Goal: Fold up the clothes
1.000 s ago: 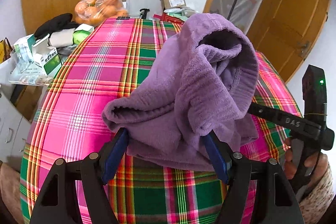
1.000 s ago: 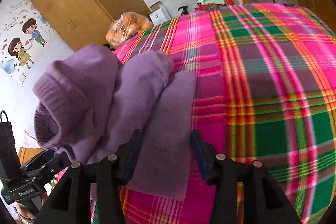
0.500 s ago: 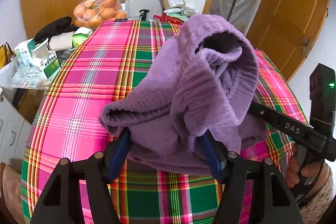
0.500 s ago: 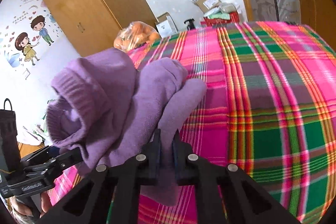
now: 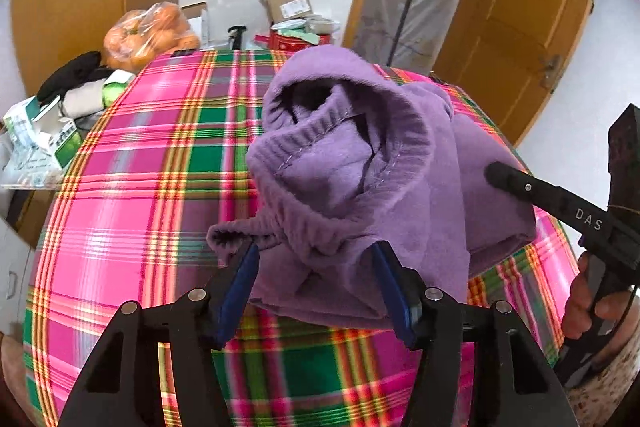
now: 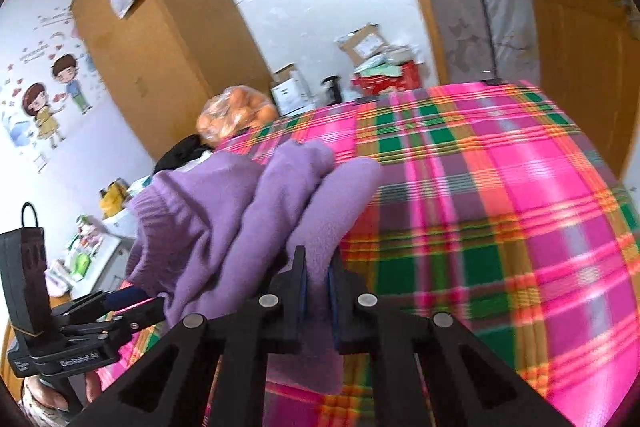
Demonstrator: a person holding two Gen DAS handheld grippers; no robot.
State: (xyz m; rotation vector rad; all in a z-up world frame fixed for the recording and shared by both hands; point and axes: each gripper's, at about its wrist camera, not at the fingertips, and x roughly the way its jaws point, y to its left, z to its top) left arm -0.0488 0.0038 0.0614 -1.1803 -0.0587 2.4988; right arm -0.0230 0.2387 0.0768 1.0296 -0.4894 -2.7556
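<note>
Pinching soft, ribbed purple sweater, right gripper clamps.

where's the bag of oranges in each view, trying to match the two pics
Left wrist view: the bag of oranges sits upper left, at the far left corner of the plaid tablecloth, before the wooden cupboard.
Right wrist view: the same bag is left of centre, at the cloth's far edge, above the purple sweater.
Shared landmark: the red box beyond the table.
</note>
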